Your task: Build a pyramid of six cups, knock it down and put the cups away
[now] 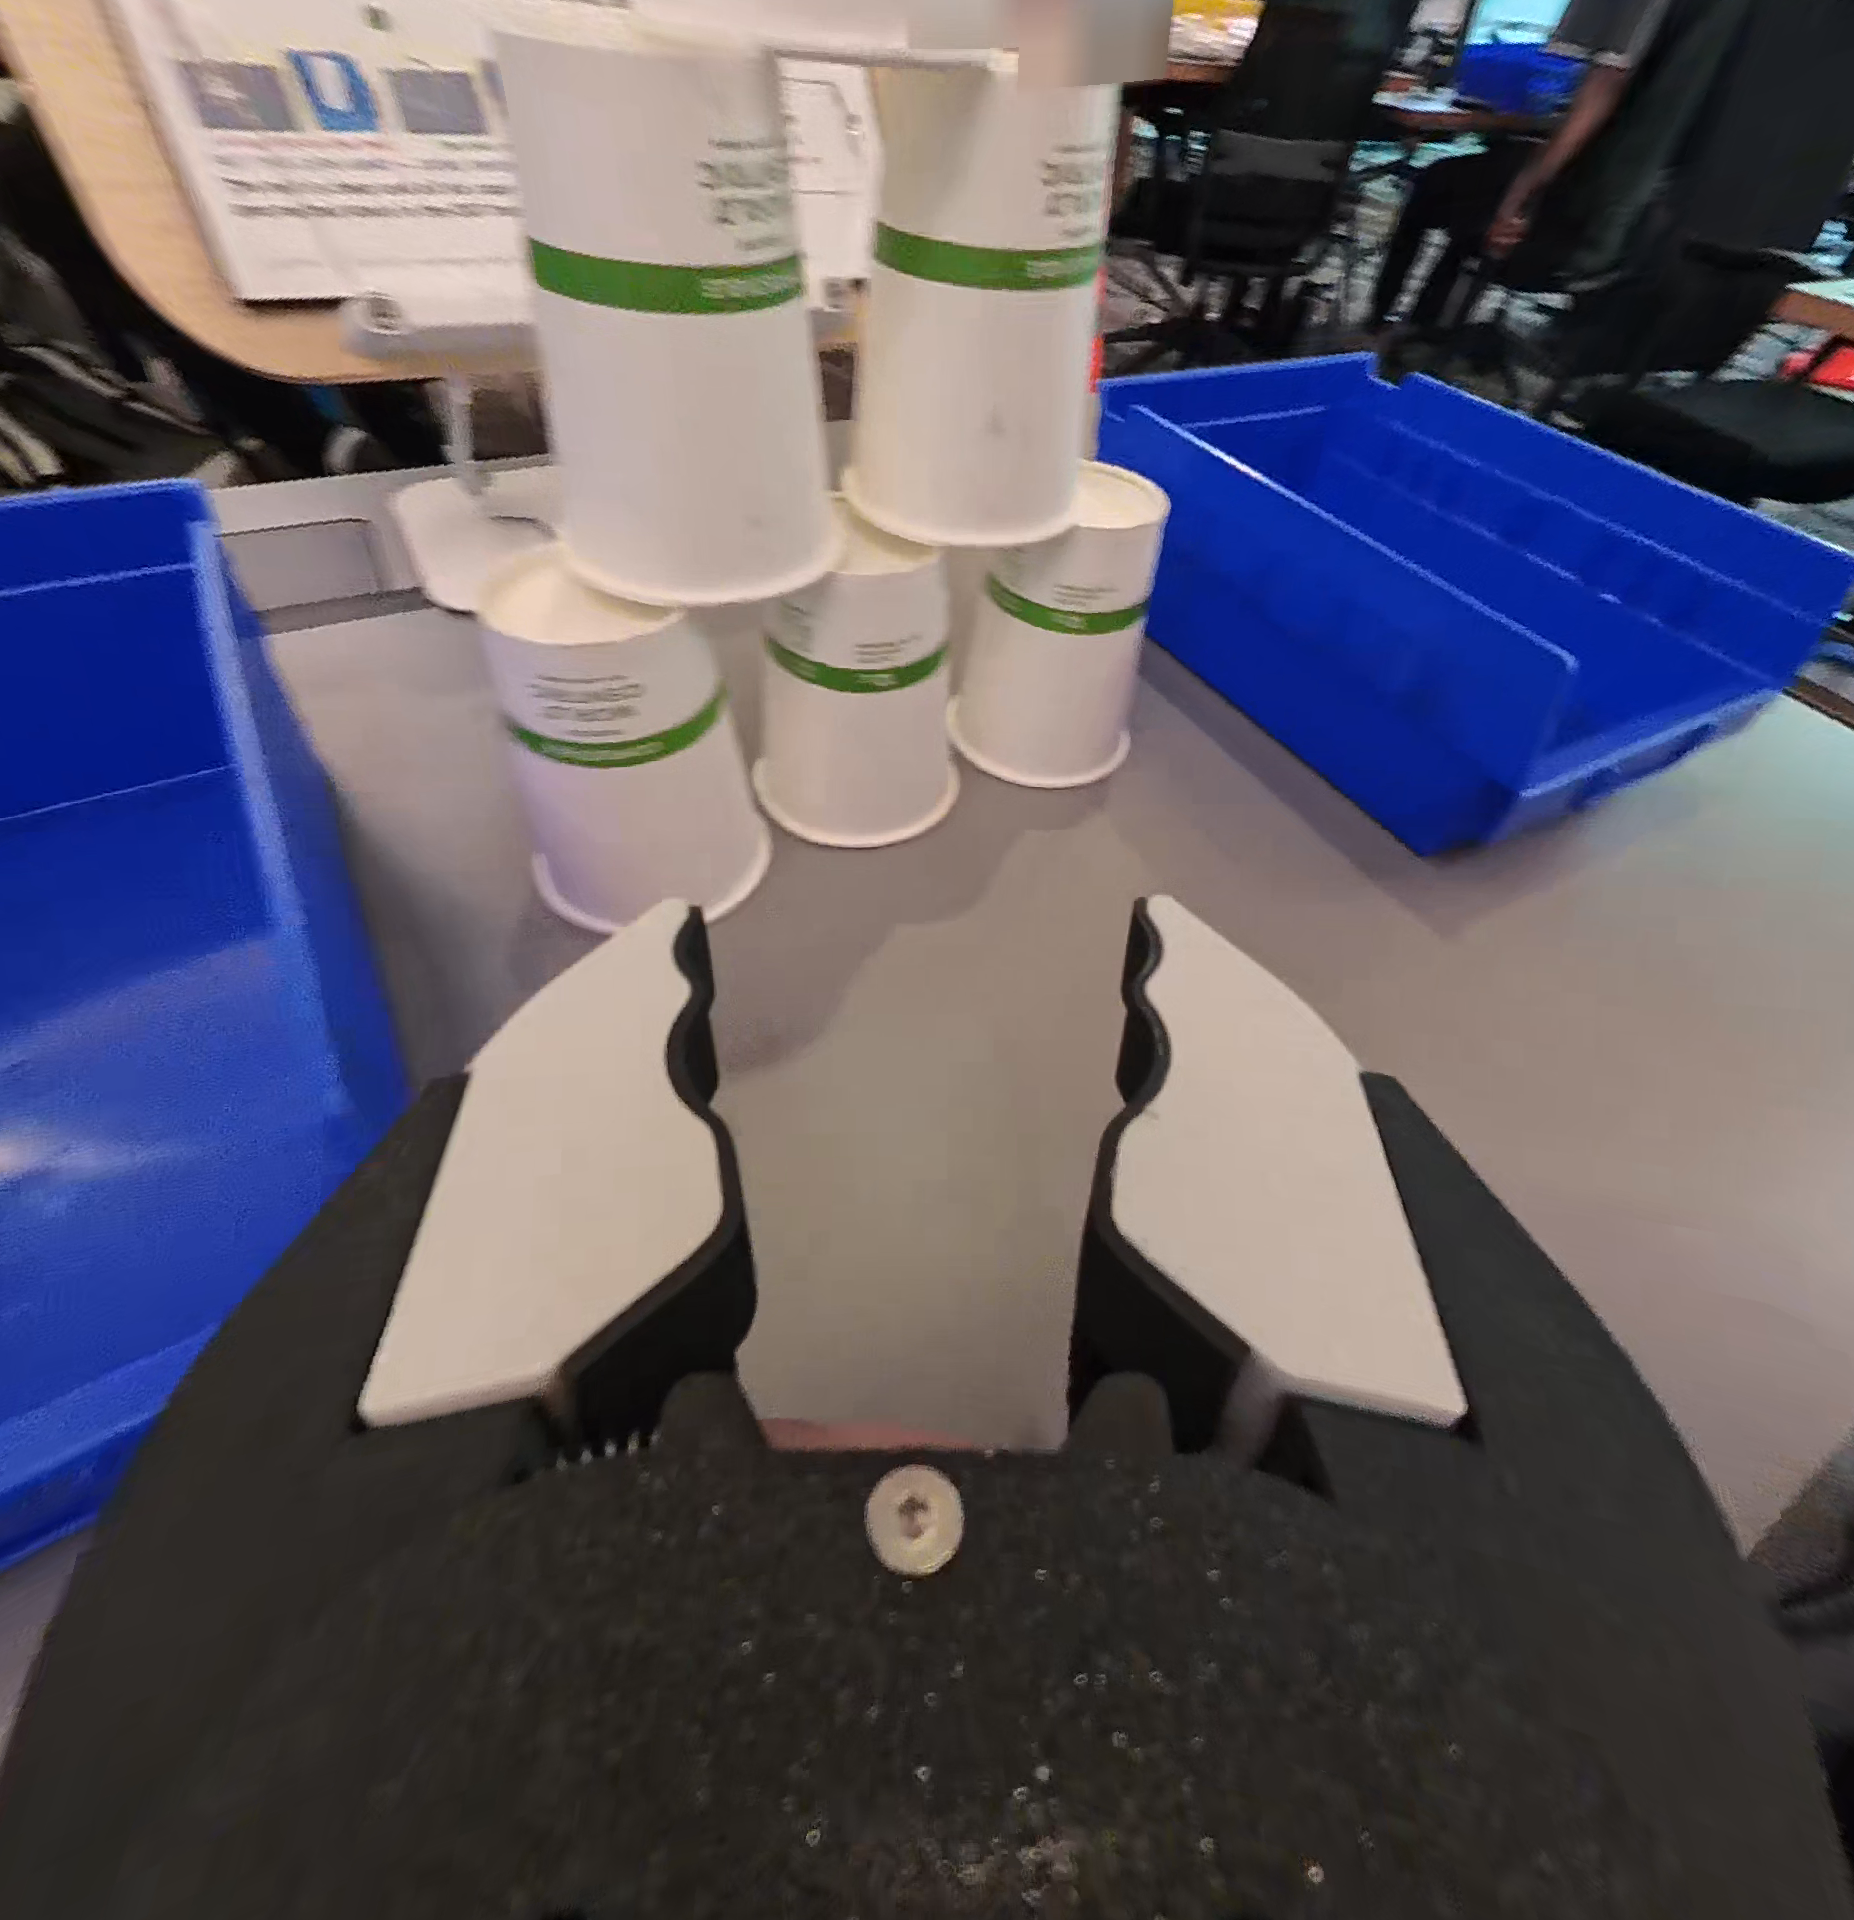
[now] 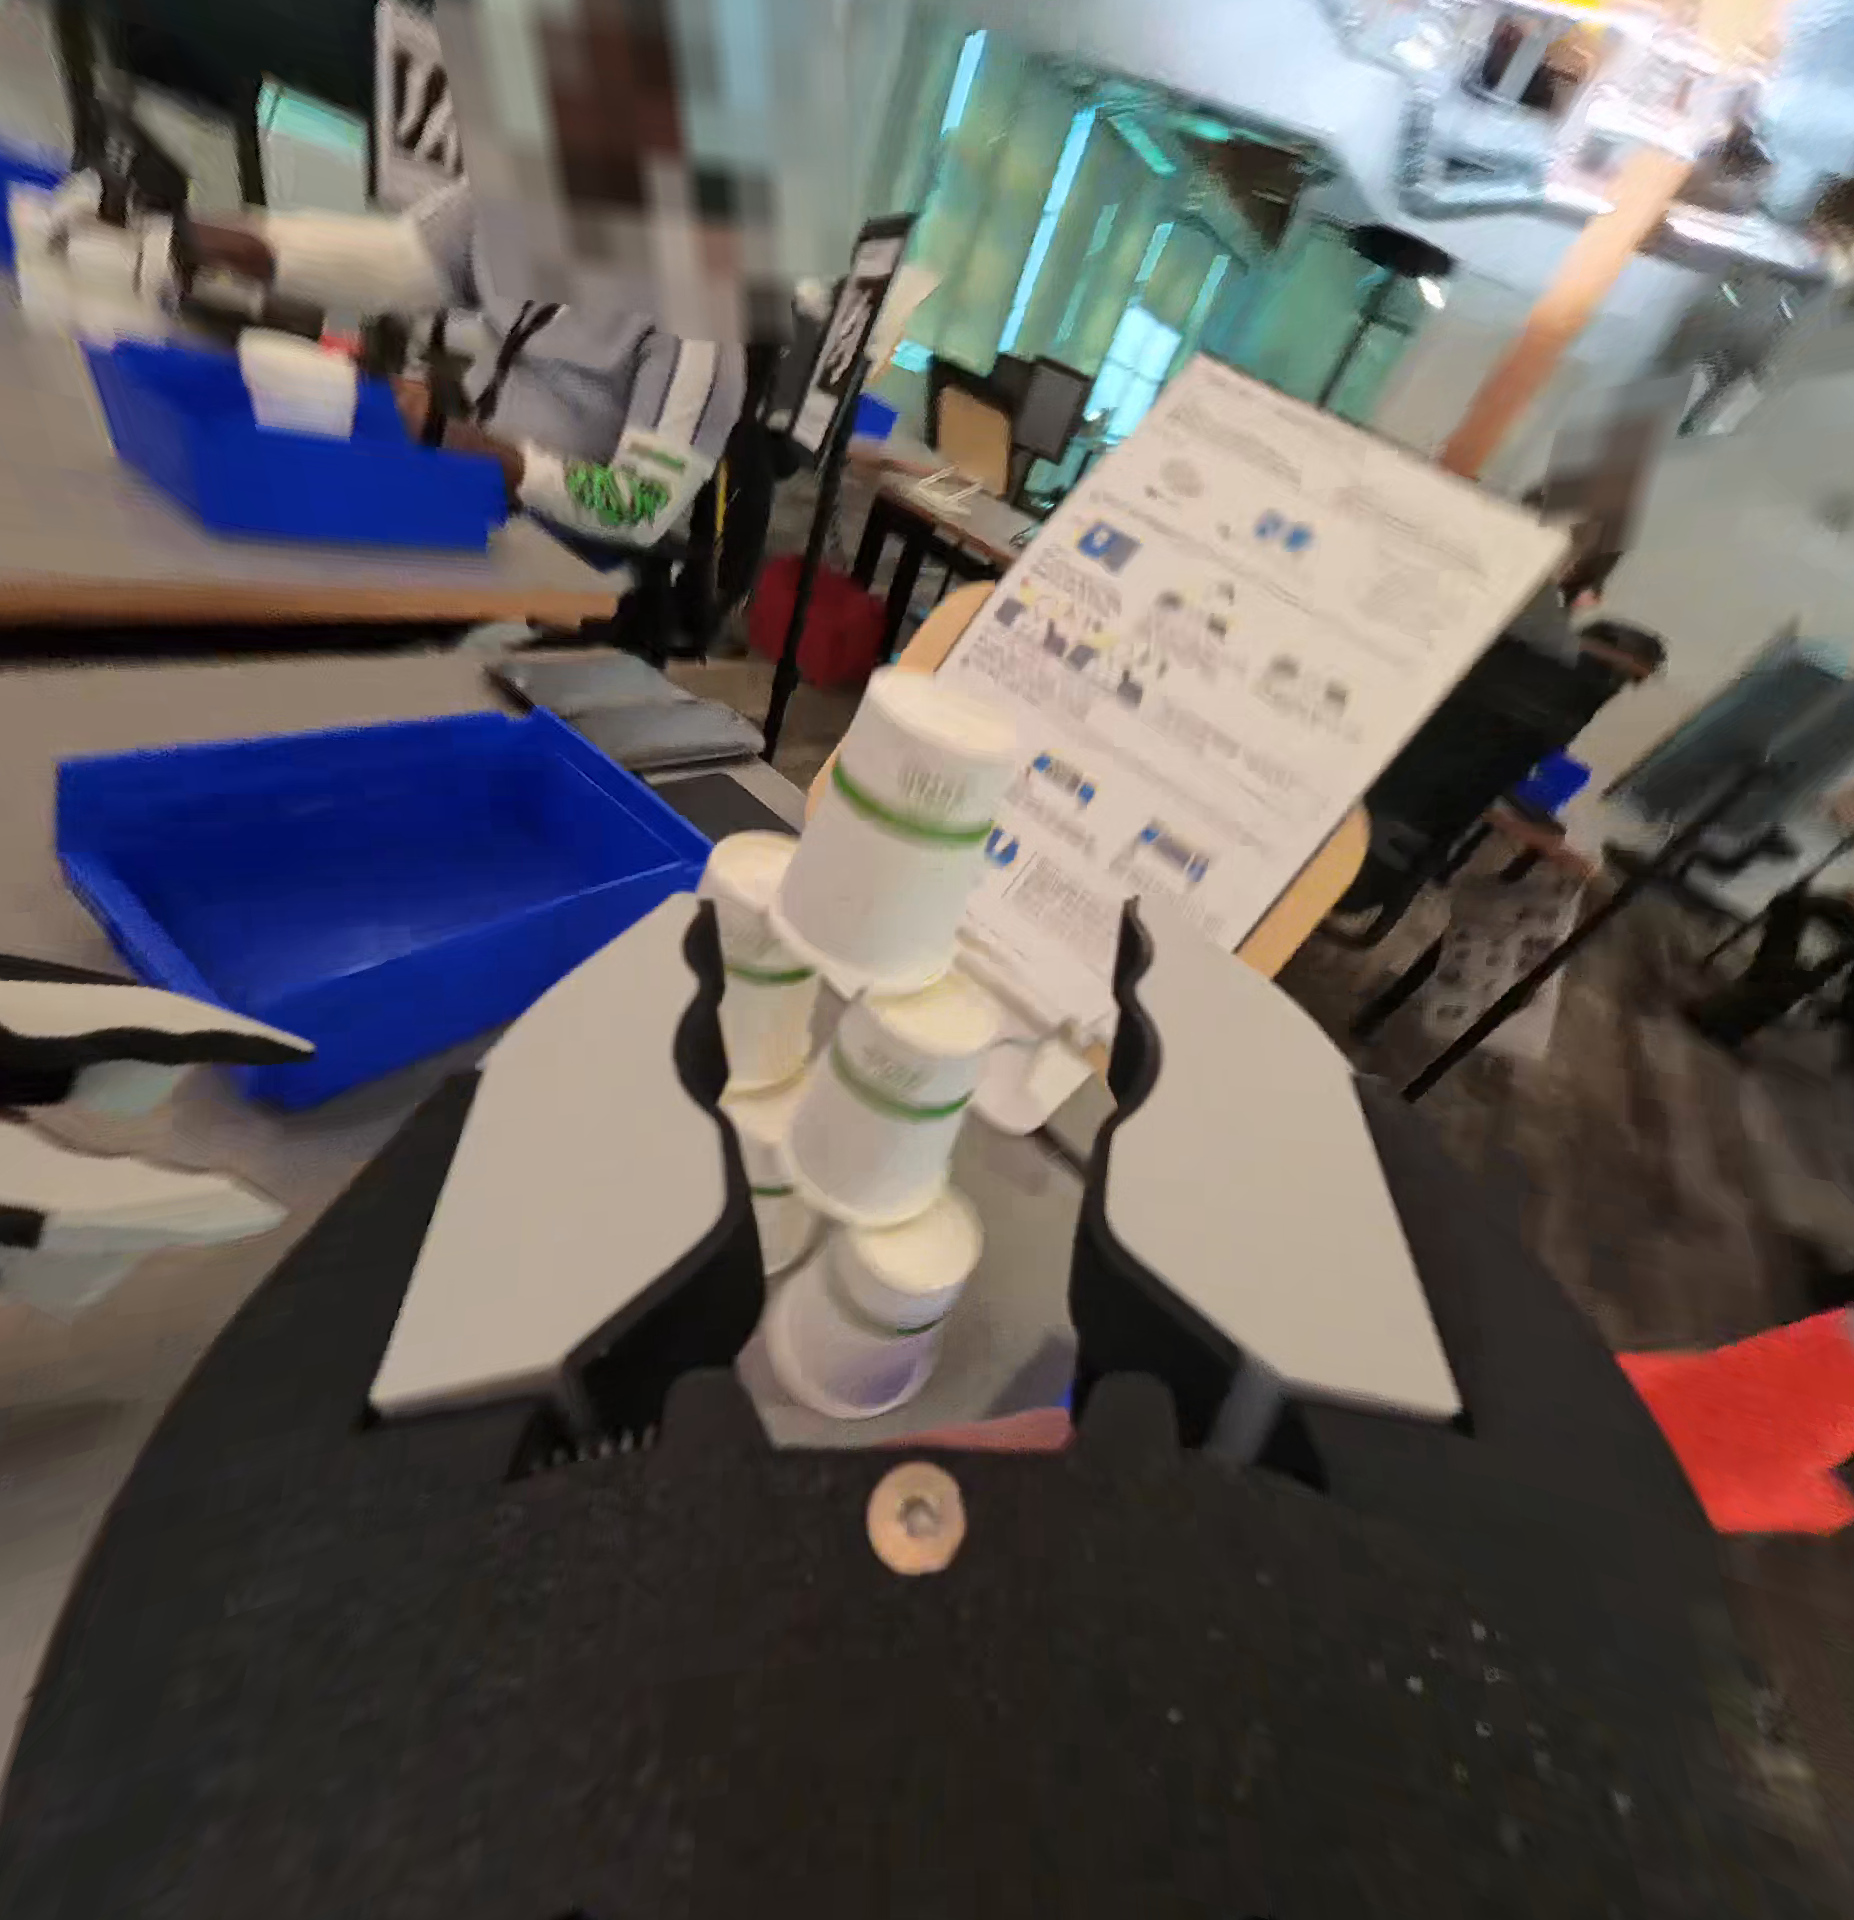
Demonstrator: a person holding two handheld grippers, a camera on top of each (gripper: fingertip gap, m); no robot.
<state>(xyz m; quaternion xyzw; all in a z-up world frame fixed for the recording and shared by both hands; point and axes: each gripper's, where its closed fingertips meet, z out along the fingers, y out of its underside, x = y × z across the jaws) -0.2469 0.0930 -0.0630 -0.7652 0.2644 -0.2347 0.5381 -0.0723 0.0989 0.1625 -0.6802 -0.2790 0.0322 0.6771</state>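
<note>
Cups: six white ones, green-banded, all upside down — three at the bottom [image 1: 632, 748], two in the middle [image 1: 684, 343], one on top [image 2: 902, 821] | blue bins: two, left [image 1: 123, 935] and right [image 1: 1474, 582] | instruction sheet [image 2: 1245, 644]: one

A busy workroom: grey tables [image 1: 1318, 1091], black office chairs [image 1: 1276, 197], a propped instruction board [image 2: 1245, 665], and tall glass panels [image 2: 1089, 208] behind.

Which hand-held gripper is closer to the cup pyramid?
Probably left. The left hand-held gripper sits just before the cup pyramid; the right hand-held gripper views it from higher, seemingly farther.
</note>
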